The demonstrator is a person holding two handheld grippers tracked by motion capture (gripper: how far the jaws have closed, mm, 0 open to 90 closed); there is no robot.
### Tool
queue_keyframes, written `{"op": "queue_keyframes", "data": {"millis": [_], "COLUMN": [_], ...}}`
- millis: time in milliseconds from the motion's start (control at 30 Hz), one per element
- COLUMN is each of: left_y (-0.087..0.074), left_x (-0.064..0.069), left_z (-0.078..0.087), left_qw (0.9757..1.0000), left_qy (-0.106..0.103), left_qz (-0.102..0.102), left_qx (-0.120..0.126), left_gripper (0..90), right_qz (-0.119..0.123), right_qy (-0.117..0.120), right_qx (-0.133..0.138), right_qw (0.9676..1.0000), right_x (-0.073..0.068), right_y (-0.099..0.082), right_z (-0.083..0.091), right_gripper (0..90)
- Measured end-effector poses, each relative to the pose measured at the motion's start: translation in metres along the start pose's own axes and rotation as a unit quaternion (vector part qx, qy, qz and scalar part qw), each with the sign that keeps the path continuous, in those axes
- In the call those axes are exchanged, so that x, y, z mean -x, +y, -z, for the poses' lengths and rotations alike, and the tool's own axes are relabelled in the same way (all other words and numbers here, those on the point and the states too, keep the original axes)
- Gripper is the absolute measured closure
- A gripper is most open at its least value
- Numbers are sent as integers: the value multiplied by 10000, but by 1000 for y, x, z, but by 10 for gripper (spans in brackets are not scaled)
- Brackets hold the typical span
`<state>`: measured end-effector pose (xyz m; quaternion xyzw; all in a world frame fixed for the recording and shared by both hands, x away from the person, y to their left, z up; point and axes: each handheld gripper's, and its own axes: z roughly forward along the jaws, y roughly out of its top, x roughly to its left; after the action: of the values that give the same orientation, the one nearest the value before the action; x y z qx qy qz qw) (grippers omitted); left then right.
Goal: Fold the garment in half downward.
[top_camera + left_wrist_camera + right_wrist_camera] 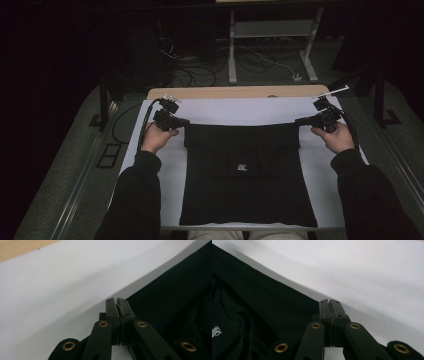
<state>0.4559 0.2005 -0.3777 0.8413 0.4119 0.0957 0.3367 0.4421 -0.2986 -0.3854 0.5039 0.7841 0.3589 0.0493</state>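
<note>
A black cloth (247,175) lies flat in the middle of the white desk (240,110). The left gripper (184,121) is at its far left corner and the right gripper (299,120) at its far right corner. Both jaws are squeezed tight together; whether they pinch the cloth's edge is hard to tell. Bare white desk lies beyond the far edge.

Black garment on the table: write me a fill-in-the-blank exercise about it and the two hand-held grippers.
1. The black garment lies on a ____ sheet.
2. The left hand-held gripper has its jaws ____.
3. The right hand-held gripper is at the garment's far ____ corner in the high view.
4. The strip of table past the sheet is made of ____.

Missing words: white; shut; right; wood
</note>
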Motion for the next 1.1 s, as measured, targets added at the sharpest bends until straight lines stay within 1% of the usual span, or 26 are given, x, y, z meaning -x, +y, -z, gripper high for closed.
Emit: {"op": "queue_keyframes", "data": {"millis": [33, 100, 300, 367, 600, 800, 1067, 1100], "left_y": [1, 2, 9, 11, 15, 18, 28, 29], "left_x": [0, -1, -1, -3, -8, -11, -14, -14], "left_z": [1, 2, 5, 6, 1, -1, 5, 6], "left_qw": [10000, 10000, 10000, 10000, 10000, 9999, 9998, 9999], "left_qy": [9, -12, 36, 56, 68, 76, 107, 124], "left_qz": [38, 50, -39, -30, -10, 44, 13, 3], "left_qx": [34, 56, 60, 63, 57, 76, 138, 118], "left_gripper": [875, 876, 877, 877, 878, 879, 878, 878], "right_qz": [-2, 2, 17, 7, -63, -7, 8, 42], "right_qy": [-15, -33, -79, -69, -73, -102, -125, -134], "right_qx": [23, 30, 68, 105, 165, 153, 227, 240], "right_qw": [10000, 10000, 9999, 9999, 9998, 9998, 9997, 9996], "right_x": [0, 1, 1, 1, 5, 4, 5, 4], "right_y": [1, 2, 8, 11, 16, 23, 33, 34], "right_z": [0, 1, 2, 2, -1, -2, 0, 1], "right_gripper": [878, 877, 877, 877, 877, 877, 877, 877]}}
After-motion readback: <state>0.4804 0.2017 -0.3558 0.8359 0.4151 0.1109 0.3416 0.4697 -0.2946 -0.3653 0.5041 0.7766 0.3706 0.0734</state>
